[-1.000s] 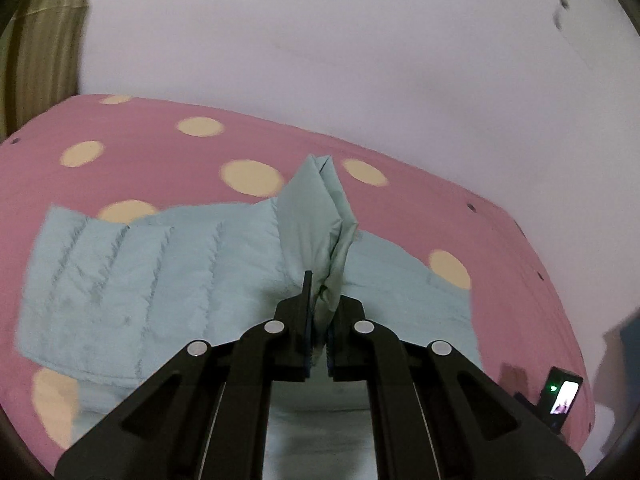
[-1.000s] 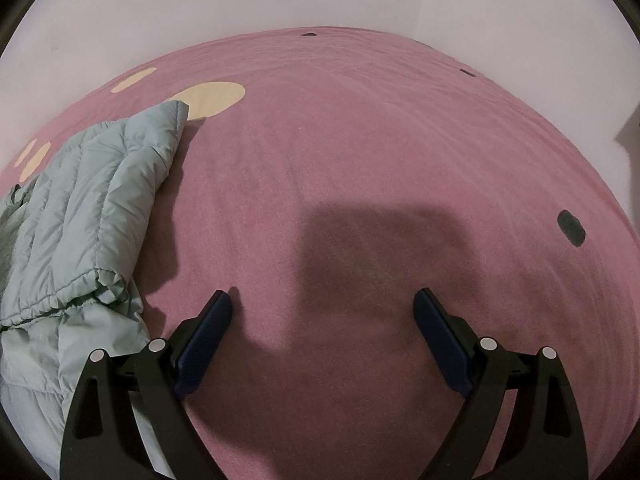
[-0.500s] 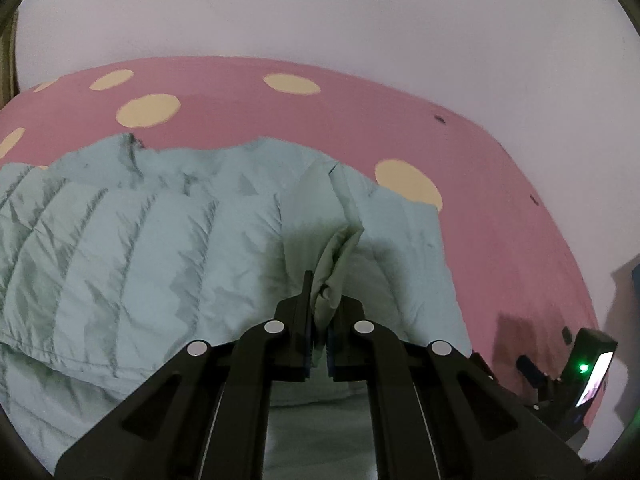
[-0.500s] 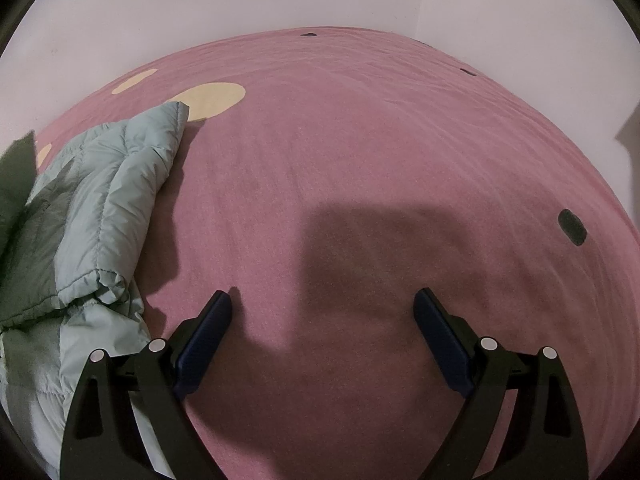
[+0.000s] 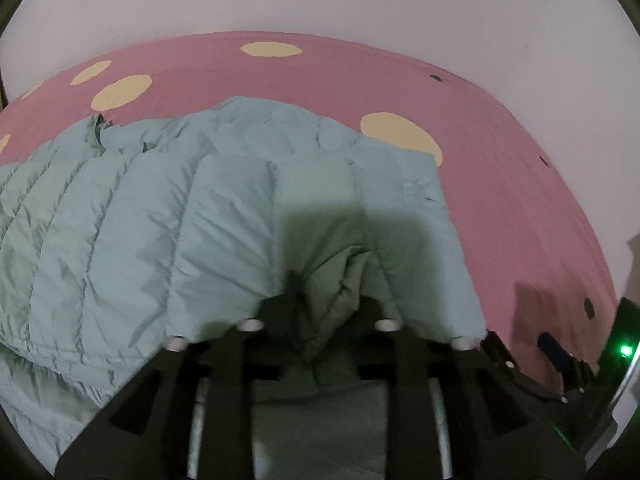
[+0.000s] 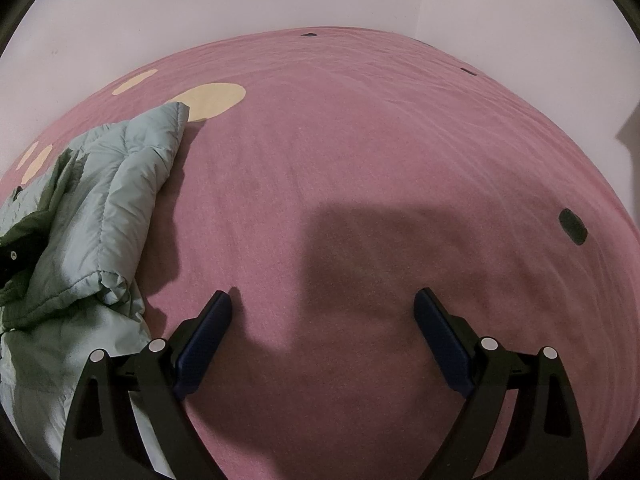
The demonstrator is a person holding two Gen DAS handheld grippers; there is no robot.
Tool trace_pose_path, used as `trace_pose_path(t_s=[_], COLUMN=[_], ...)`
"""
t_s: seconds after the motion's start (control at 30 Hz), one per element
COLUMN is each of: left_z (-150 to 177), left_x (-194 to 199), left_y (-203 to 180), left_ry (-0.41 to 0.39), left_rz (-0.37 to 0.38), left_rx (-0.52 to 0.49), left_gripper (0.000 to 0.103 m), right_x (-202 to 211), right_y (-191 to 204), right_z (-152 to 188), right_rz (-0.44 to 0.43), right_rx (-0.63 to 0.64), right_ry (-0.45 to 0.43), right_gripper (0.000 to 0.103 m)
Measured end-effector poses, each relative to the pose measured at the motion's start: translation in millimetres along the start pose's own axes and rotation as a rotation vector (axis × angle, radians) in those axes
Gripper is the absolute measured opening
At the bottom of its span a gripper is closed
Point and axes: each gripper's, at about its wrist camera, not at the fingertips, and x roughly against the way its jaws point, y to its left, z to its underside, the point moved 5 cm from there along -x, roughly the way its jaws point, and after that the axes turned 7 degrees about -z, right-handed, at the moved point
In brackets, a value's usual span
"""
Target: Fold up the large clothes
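Observation:
A pale green quilted jacket lies spread on the pink bed sheet. In the left wrist view my left gripper sits low over the jacket's right part. Its jaws are opening, and a crumpled fold of the jacket stands loosely between them, no longer pinched. In the right wrist view the jacket lies at the left, its folded sleeve end near my left finger. My right gripper hangs open over the bare pink sheet with nothing between its fingers.
The sheet has pale yellow ovals and small dark spots. White walls close the bed in at the back and right. A black device with a green light shows at the left wrist view's right edge.
The left gripper came down and forward with the pinched jacket fold, laying it over the jacket. Its jaws have now parted. The right gripper has not moved.

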Motion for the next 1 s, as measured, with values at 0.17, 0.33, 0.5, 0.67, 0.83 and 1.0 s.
trace_pose_path(t_s=[0.17,0.33,0.5,0.67,0.83,1.0], left_z=[-1,7,25,43,52,52], left_x=[44,97,128,141,130,121], left_y=[7,55,150,264,326,341], left_ry=[-0.058,-0.15,-0.194,-0.201,-0.178,-0.158], left_rz=[0.0,-0.048,-0.206,-0.351,-0.424,-0.404], left_rx=[-0.032,-0.027,0.062,0.248,0.332,0.332], left_gripper=[0.062,0.07,0.07,0.07,0.07,0.07], right_x=[0,-1,12,62,56,14], right_y=[0,1,3,42,122,178], right_z=[0,-1,-7,-29,-39,-38], right_rz=[-0.002,-0.006,-0.006,-0.137,-0.289,-0.336], right_rx=[-0.001,-0.003,0.004,0.014,0.113,0.137], right_ry=[-0.001,0.0,-0.006,-0.103,-0.04,0.07], right_gripper=[0.092,0.092,0.091,0.086,0.071,0.061])
